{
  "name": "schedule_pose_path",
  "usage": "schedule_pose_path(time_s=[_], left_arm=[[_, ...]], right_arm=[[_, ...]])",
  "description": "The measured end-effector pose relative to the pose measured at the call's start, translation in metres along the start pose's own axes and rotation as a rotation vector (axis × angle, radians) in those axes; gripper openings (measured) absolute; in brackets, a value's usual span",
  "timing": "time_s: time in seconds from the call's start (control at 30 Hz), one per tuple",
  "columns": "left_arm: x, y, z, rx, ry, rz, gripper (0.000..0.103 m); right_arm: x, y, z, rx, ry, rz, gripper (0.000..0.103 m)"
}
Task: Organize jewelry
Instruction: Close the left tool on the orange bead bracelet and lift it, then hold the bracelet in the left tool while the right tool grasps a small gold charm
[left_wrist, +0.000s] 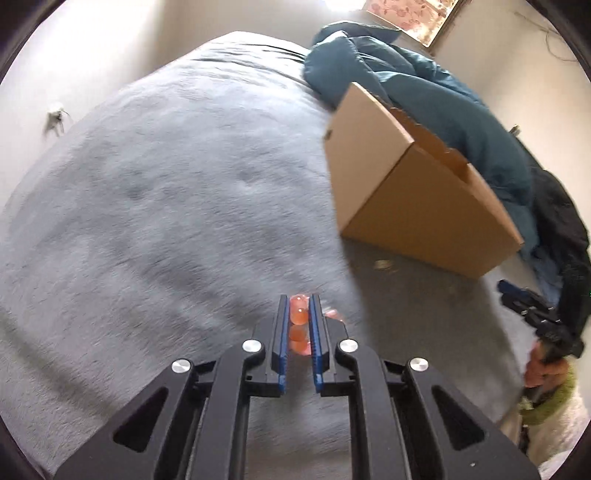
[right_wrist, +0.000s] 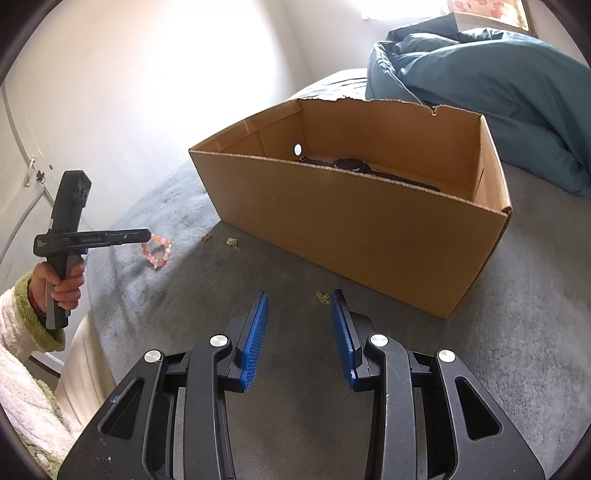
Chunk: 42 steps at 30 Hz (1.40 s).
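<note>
My left gripper (left_wrist: 299, 301) is shut on a pink bead bracelet (left_wrist: 299, 316) and holds it above the grey bed cover. In the right wrist view the left gripper (right_wrist: 147, 235) is at the far left with the bracelet (right_wrist: 158, 251) hanging from its tips. My right gripper (right_wrist: 300, 295) is open and empty, low over the cover, facing an open cardboard box (right_wrist: 354, 225). A dark watch (right_wrist: 351, 164) lies inside the box. A small gold piece (right_wrist: 323, 297) lies between the right fingertips and the box. The box (left_wrist: 417, 206) is to the right of the left gripper.
Two more small gold pieces (right_wrist: 232, 242) lie on the grey cover (right_wrist: 517, 350) left of the box. A teal duvet (right_wrist: 491, 99) is heaped behind the box. A white wall and a door stand at the left. The bed edge drops off at lower left.
</note>
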<state>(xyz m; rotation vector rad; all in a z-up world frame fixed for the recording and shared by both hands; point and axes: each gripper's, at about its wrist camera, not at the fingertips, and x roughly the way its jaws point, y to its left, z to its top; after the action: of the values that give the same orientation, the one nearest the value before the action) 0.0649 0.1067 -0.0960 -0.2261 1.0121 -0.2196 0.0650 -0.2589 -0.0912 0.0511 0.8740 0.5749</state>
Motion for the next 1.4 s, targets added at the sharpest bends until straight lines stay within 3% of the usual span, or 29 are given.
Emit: schedule_pose_path(time_s=[0.1,0.2,0.53,0.8,1.03,1.4], left_arm=[[-0.010,-0.010,-0.002,0.058,-0.052,0.032,0.022],[-0.018,-0.026,-0.003,0.140,-0.107,0.001,0.030],[0.026,-0.082,0.007,0.422,-0.097,0.033,0.032],[0.065,-0.082,0.017,0.497,-0.031,0.082,0.032],[0.084,-0.076,0.018,0.490,-0.001,0.103,0.029],[0.083,-0.075,0.013,0.504,-0.015,0.089,0.009]], right_arm=[[0.000,0.001,-0.003,-0.008,0.004,-0.018,0.033],[0.003,-0.002,-0.005,-0.009,0.012,-0.028,0.034],[0.024,-0.004,0.001,-0.092,0.050,-0.025,0.034],[0.038,-0.005,0.005,-0.130,0.057,-0.005,0.030],[0.045,-0.009,0.005,-0.135,0.074,0.007,0.028],[0.049,-0.005,0.007,-0.166,0.086,0.017,0.025]])
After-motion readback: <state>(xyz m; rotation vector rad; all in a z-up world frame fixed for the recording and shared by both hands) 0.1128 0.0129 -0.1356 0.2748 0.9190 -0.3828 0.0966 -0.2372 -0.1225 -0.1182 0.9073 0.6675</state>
